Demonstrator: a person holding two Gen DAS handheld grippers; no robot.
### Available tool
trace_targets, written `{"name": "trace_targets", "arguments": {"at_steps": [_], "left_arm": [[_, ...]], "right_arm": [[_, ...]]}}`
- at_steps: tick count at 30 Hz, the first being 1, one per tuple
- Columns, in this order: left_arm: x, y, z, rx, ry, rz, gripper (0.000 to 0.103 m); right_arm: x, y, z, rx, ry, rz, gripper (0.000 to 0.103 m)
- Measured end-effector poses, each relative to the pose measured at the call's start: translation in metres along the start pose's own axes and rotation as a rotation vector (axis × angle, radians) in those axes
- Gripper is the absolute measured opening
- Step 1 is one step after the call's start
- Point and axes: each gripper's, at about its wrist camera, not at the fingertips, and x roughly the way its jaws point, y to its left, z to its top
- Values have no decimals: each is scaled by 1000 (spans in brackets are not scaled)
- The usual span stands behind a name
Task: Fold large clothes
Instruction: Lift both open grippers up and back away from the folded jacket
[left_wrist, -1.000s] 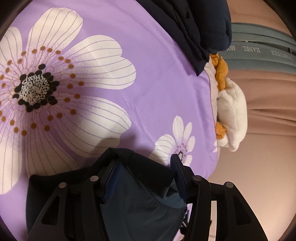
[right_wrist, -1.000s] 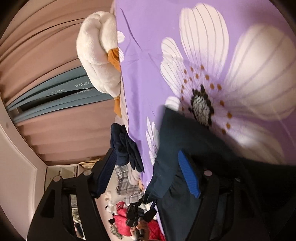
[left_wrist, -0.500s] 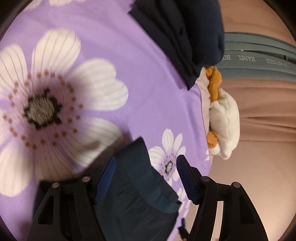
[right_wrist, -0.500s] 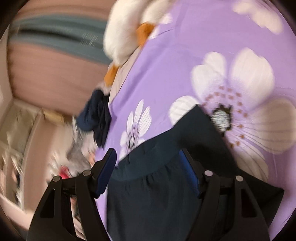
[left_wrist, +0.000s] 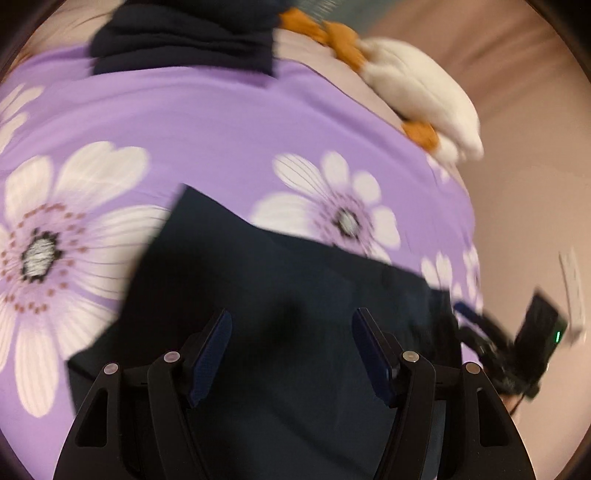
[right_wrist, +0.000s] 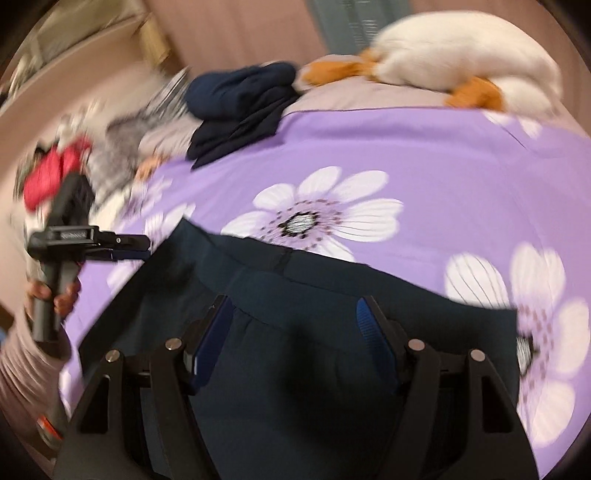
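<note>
On the bed, over the purple flowered bedspread (left_wrist: 229, 122), lies the dark garment (left_wrist: 280, 295), folded into a flat block, one edge running along the big white flowers. Left tongs (left_wrist: 291, 354) hang above it, jaws apart, nothing between the pads; cloth sits below them, not pinched. Right tongs (right_wrist: 295, 343) likewise: jaws apart, over the gathered waistband end, not gripping. From the right wrist view, the left tongs appear at the garment's corner, a hand (right_wrist: 55, 295) on the handle.

Both views are motion-blurred, so I can't tell the exact fold edges.

Risks from here, my read:
- Thin, slippery-looking cloth. A pinch of the top layer only would peel the fold open instead of moving the whole stack.
- Uneven lift between the two tongs would skew the block and drag the bedspread into wrinkles underneath.
- Near corner sits close to the bed edge; a pull that way could slide it off.
- Folded navy pile (right_wrist: 240, 107) and white plush duck (right_wrist: 465, 55) sit well apart at the head end, no clash unless the garment gets carried there.
</note>
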Motion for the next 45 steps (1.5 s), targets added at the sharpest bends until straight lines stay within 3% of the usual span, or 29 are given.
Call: {"name": "trace_targets", "arguments": {"at_steps": [5, 13, 17, 19, 20, 25, 28, 34, 36, 41, 42, 45], "left_arm": [[18, -20, -16, 110, 46, 24, 66], [22, -7, -29, 108, 80, 8, 66], [24, -4, -31, 107, 87, 9, 66], [26, -1, -31, 101, 92, 9, 66], [28, -2, -31, 99, 92, 9, 66], [28, -4, -29, 93, 84, -3, 66], [29, -3, -23, 66, 69, -1, 66], [35, 9, -8, 1, 30, 22, 66], [36, 13, -6, -15, 29, 11, 66], [27, 11, -9, 1, 6, 37, 66], [24, 9, -11, 9, 2, 43, 66], [14, 5, -17, 46, -12, 76, 66]], "right_arm": [[39, 30, 11, -194, 74, 1, 68], [82, 45, 27, -367, 141, -19, 65], [98, 48, 19, -438, 245, -20, 39], [98, 50, 16, -458, 257, -22, 13], [97, 50, 16, -467, 251, -38, 8], [87, 64, 11, -540, 191, -123, 6], [88, 68, 16, -586, 136, -229, 5], [114, 54, 33, -510, 133, -307, 5], [118, 52, 32, -492, 146, -299, 5], [90, 37, 43, -327, 59, -270, 7], [84, 34, 45, -298, 44, -274, 14], [58, 25, 48, -206, 6, -254, 17]]}}
